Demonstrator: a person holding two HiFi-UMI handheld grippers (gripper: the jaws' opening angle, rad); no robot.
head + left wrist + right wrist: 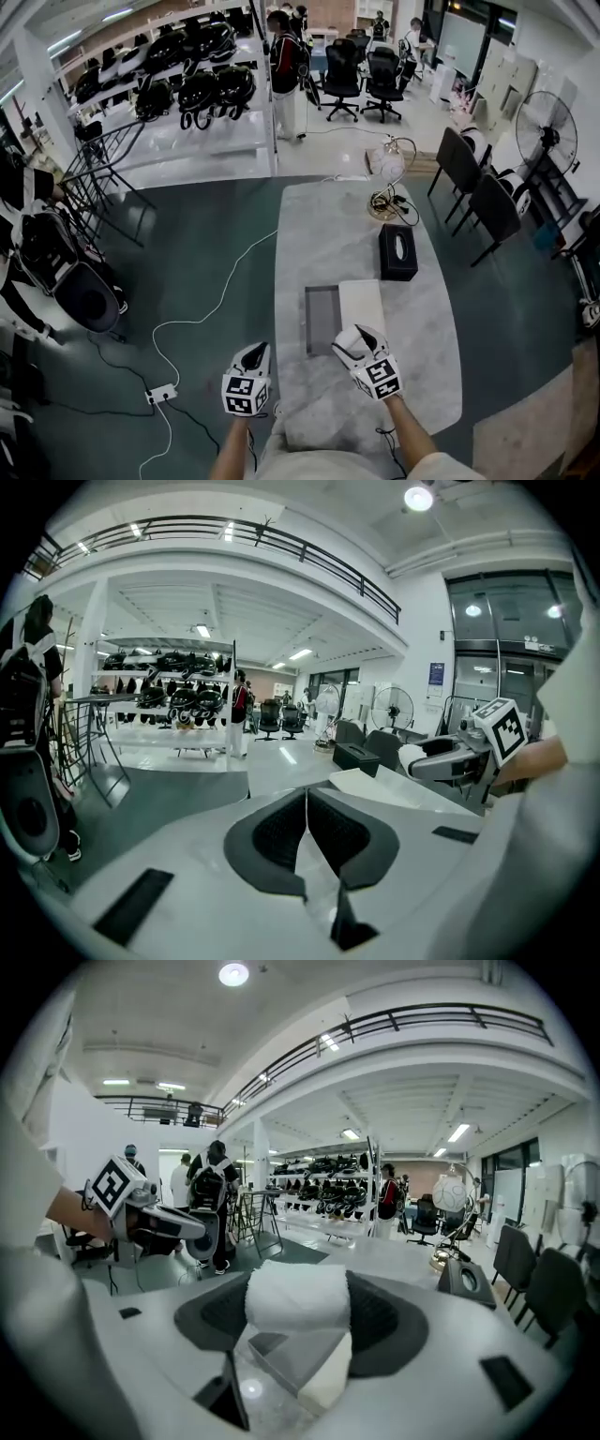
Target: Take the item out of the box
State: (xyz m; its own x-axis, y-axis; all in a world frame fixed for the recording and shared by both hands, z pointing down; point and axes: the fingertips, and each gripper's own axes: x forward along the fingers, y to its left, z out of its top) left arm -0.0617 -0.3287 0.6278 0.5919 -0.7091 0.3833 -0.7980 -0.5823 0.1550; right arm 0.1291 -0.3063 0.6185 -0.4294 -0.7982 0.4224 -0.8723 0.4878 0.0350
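An open box lies on the grey table (319, 234): a grey tray (322, 319) with its white lid (362, 302) beside it on the right. My right gripper (352, 341) hovers just before the box's near edge, shut on a white rolled towel (298, 1296). In the right gripper view the tray (281, 1361) and the lid (330, 1382) lie below the towel. My left gripper (255, 352) is held left of the right one, over the table's left edge. Its jaws are shut with nothing between them (307, 829).
A black tissue box (397, 251) stands behind the open box. A globe lamp (385, 165) with a coiled cable is at the table's far end. Dark chairs (476, 183) line the right side. A white power strip (161, 394) and cable lie on the floor at the left.
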